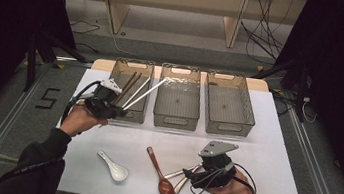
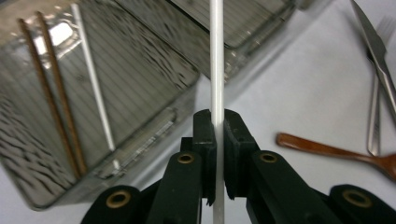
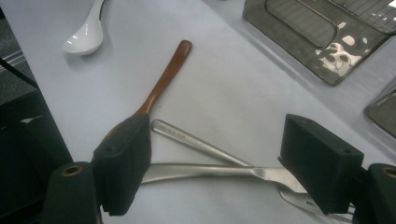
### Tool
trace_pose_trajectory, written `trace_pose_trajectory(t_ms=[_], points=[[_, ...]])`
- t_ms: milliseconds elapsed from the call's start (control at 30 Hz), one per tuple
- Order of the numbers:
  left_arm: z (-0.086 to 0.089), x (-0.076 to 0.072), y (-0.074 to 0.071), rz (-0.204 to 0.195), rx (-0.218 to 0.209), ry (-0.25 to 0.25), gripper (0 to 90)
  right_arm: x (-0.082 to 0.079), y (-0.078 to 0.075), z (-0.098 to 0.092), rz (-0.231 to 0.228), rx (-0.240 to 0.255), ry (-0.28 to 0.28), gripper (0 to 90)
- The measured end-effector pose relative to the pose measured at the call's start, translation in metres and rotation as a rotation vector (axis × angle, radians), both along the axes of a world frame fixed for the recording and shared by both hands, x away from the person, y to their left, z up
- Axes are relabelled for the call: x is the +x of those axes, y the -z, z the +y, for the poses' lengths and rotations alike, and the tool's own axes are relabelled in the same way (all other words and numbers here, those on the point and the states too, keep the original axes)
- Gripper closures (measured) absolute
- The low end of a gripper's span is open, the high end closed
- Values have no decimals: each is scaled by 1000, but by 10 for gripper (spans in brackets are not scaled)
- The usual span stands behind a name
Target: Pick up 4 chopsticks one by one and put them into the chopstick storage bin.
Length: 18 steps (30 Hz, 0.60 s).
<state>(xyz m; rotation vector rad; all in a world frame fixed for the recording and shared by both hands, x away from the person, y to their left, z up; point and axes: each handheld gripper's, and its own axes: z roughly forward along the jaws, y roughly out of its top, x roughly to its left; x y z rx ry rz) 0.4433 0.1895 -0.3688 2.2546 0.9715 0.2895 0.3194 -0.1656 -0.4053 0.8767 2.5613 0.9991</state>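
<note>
Left gripper clamps white chopstick above the left bin; lower it tip-first beside the others. Right gripper gapes wide over steel knife; center before closing.

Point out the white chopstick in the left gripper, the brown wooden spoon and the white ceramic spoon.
white chopstick (image 2: 216,60): left gripper view, shaft above the jaws.
brown wooden spoon (image 1: 166,189): high view, its bowl.
white ceramic spoon (image 1: 118,172): high view, its bowl.
</note>
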Motion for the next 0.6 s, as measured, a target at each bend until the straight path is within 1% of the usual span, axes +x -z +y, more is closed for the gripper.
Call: trace_pose_trajectory(t_ms=[100, 133, 233, 300, 467, 600], points=[[3, 13, -5, -1, 1, -32, 848, 0, -1, 0, 0, 11, 1, 246], [4, 17, -6, -4, -5, -45, 848, 0, -1, -1, -2, 13, 0, 243], [7, 29, -9, -9, -7, -76, 848, 0, -1, 0, -1, 14, 0, 237], [8, 36, -10, -4, -7, -99, 848, 0, 0, 0, -3, 14, -1, 236], [9, 55, -11, -1, 18, -141, 848, 0, 0, 0, -1, 14, -2, 236], [8, 68, -9, 1, 25, -175, 848, 0, 0, 1, -2, 13, -3, 236]])
